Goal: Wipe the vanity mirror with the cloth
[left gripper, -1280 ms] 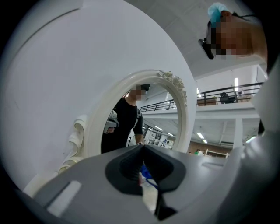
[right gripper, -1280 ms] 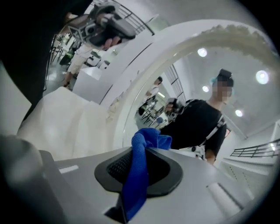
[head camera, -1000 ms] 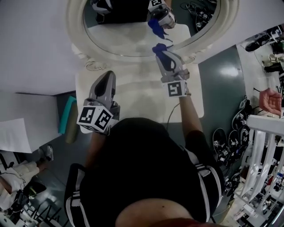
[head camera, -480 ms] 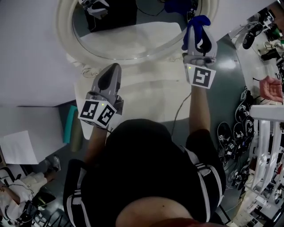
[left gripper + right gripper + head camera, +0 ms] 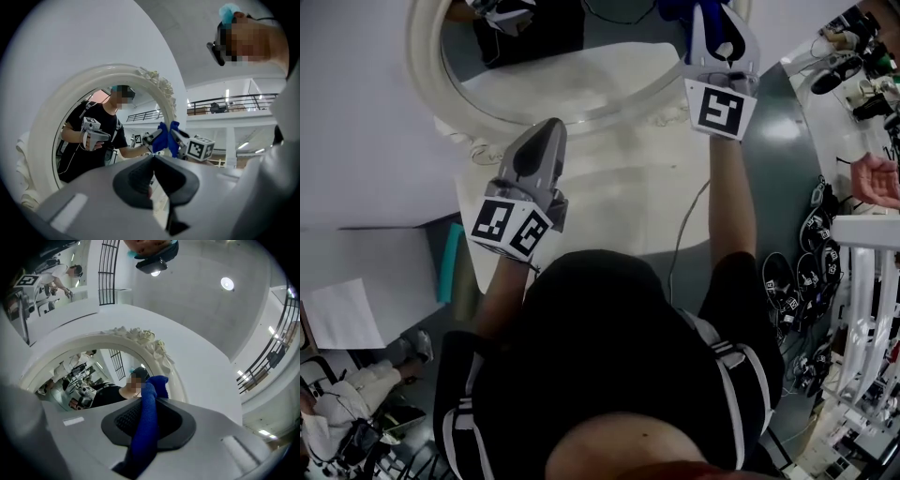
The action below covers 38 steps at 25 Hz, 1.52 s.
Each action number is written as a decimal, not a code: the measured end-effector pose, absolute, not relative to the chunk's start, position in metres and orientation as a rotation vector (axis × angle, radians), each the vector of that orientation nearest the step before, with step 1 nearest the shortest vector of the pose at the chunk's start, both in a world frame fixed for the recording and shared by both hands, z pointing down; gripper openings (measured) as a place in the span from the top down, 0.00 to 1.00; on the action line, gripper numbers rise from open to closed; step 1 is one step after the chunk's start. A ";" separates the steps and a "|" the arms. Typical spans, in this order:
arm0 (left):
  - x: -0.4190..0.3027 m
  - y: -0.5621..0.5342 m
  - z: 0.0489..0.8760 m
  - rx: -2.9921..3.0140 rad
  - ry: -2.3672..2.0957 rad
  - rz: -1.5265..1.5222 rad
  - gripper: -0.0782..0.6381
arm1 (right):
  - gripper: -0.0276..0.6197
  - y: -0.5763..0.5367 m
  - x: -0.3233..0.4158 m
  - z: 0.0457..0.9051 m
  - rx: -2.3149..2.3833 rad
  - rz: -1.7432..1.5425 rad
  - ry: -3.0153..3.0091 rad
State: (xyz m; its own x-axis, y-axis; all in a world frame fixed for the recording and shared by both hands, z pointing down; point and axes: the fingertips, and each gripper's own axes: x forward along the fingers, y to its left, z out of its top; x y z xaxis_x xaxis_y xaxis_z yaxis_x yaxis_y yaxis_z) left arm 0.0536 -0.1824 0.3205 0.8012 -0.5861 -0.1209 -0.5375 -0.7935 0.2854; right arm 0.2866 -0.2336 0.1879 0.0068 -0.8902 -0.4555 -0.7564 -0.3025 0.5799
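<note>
The vanity mirror point(image 5: 562, 56) is an oval glass in an ornate white frame point(image 5: 431, 94), standing at the back of the white table. My right gripper point(image 5: 712, 9) is raised at the mirror's right rim, shut on the blue cloth point(image 5: 675, 9), which is partly cut off by the picture's top edge. In the right gripper view the cloth point(image 5: 145, 427) hangs folded between the jaws, before the mirror point(image 5: 93, 376). My left gripper point(image 5: 546, 131) is shut and holds nothing, low before the frame's base. The left gripper view shows the cloth point(image 5: 169, 138) pressed at the frame's edge point(image 5: 161, 93).
The white table top point(image 5: 609, 197) runs under both arms, with a thin cable point(image 5: 684, 234) across it. A teal object point(image 5: 447, 258) lies off the table's left edge. Gear clutters the floor point(image 5: 787, 291) on the right, near a person's hand point(image 5: 874, 178).
My right gripper has carried the cloth from the lower glass up and to the right, onto the mirror's right rim. The left gripper has edged forward a little.
</note>
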 end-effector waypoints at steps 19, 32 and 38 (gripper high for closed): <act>0.050 -0.192 0.343 2.703 -0.916 -0.225 0.87 | 0.86 -0.254 0.304 0.277 2.065 -1.132 -1.711; 0.053 -0.190 0.353 2.677 -0.923 -0.175 0.87 | 0.86 -0.259 0.293 0.389 1.817 -1.119 -1.725; 0.043 -0.189 0.363 2.661 -0.934 -0.157 0.87 | 0.86 -0.261 0.274 0.440 1.697 -1.072 -1.751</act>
State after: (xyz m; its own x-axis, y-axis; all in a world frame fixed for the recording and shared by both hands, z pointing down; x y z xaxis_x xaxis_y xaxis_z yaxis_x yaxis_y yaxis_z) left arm 0.0433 -0.1893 0.3628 0.7807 -0.6250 0.0012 -0.5903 -0.7368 0.3295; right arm 0.2737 -0.2610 0.4402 -0.1216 -0.9758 -0.1815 -0.6055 -0.0719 0.7926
